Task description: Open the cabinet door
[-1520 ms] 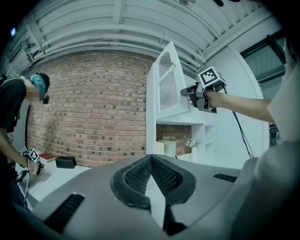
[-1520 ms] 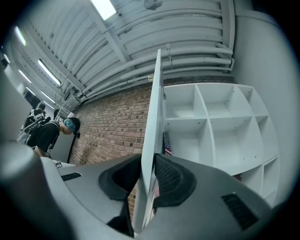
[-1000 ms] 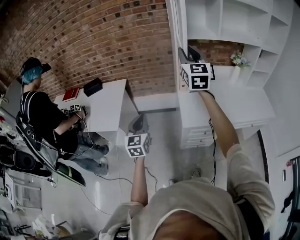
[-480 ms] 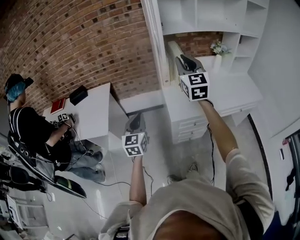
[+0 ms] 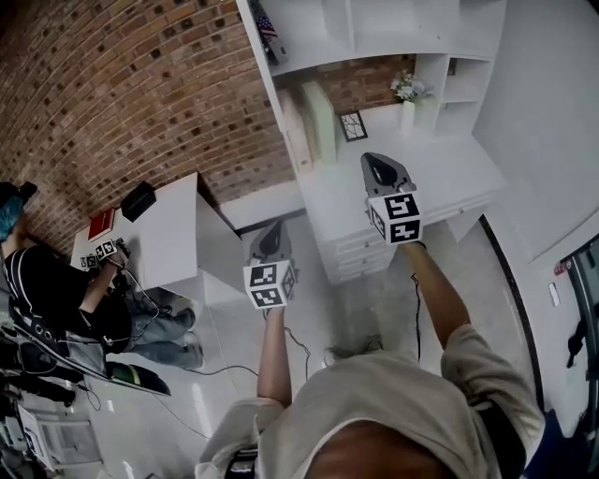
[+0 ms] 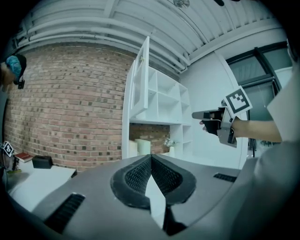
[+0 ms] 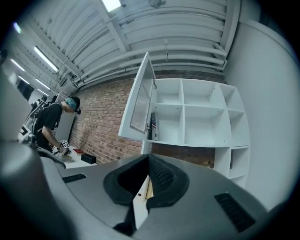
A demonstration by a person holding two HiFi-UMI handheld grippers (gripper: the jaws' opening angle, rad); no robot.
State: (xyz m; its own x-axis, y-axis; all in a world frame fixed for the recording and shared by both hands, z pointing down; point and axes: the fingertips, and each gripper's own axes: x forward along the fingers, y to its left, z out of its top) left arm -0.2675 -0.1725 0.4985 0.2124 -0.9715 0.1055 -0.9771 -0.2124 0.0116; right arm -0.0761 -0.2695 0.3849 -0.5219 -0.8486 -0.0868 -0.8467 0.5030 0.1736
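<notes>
The white wall cabinet [image 5: 393,28] stands against the brick wall, and its upper left door [image 7: 140,98] is swung open, showing bare shelf compartments. The left gripper view also has the open door [image 6: 140,79], edge-on. My right gripper [image 5: 379,161] is held level over the white counter, in front of and below the door and touching nothing. Its jaws are closing, the pads meeting with nothing between them [image 7: 149,157]. My left gripper [image 5: 271,234] is held lower and further left, over the floor, shut and empty [image 6: 151,157].
A counter [image 5: 440,178] with drawers [image 5: 356,253] runs under the cabinet. It bears cream blocks [image 5: 318,122], a small frame [image 5: 354,124] and a vase of flowers [image 5: 407,89]. At the left a person [image 5: 56,290] sits at a white desk [image 5: 164,234].
My right gripper has come down and back from the cabinet's door edge to above the counter. The left gripper has shifted a little, and the head view has swung so the cabinet sits further left.
</notes>
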